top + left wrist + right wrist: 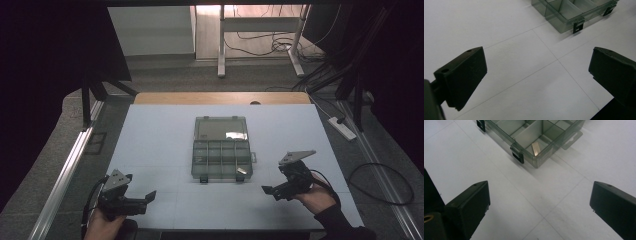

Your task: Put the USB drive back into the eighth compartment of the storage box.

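Observation:
A clear grey compartment box [195, 161] lies open in the middle of the white table [150, 145], its lid [220, 128] folded back flat on the far side. Two black latches [204, 178] hang on its near wall. A small pale strip [535, 148] lies in the near right compartment. My left gripper [148, 197] rests at the near left, open, nothing between its jaws, the box corner [564, 22] ahead of it. My right gripper [268, 191] is at the near right, open and empty, pointing at the box's near corner [534, 161].
A wooden strip [220, 98] borders the table's far edge. A metal rail [65, 172] runs along the left side. On the floor to the right lie a white power strip [342, 128] and cables [380, 185]. White desk legs [221, 45] stand beyond.

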Available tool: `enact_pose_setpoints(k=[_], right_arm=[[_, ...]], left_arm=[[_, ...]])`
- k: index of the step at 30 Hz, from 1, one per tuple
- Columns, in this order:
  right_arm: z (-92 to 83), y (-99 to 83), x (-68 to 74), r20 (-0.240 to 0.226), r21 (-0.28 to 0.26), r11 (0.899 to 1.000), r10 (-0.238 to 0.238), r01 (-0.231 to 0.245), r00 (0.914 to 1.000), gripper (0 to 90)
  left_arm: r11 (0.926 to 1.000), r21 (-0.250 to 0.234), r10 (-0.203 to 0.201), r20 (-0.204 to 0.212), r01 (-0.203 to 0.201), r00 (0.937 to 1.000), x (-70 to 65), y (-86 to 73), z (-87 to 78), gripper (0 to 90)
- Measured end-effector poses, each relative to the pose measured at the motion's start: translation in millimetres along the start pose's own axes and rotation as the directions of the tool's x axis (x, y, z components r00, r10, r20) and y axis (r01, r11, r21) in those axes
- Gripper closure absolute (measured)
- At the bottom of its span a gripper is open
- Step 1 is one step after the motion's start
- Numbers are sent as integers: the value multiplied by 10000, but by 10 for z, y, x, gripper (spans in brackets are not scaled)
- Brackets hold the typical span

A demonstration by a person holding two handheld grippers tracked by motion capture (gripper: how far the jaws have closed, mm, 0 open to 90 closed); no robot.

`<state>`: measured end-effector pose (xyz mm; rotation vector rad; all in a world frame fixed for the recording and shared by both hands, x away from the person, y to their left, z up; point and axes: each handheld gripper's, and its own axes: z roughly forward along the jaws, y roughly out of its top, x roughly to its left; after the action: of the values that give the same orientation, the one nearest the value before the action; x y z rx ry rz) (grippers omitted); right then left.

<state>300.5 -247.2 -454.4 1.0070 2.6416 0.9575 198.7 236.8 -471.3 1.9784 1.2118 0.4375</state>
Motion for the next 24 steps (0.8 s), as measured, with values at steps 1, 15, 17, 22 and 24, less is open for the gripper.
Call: enact_pose_setpoints(k=[1, 15, 17, 22, 24], right_arm=[[-8, -12, -5, 21, -29, 10000, 38, -38, 10000, 15], [-193, -217, -59, 318, -306, 9990, 345, -335, 9989, 0], [-218, -248, -67, 327, -354, 9983, 471, -459, 9984, 0], [-291, -322, -99, 300, -551, 9959, 741, -723, 9968, 0], [-320, -352, -110, 285, -625, 9949, 813, -794, 9963, 0]], left_arm=[[10000, -7, -1, -2, 1, 10000, 0, 0, 1, 17], [10000, 2, 1, -15, -1, 10000, -2, 0, 2, 16], [10000, 1, -6, -12, 6, 10000, -1, 0, 2, 16], [10000, 5, -5, -18, 5, 10000, -2, 1, 2, 17], [10000, 7, -10, -13, 10, 10000, -1, 1, 2, 16]])
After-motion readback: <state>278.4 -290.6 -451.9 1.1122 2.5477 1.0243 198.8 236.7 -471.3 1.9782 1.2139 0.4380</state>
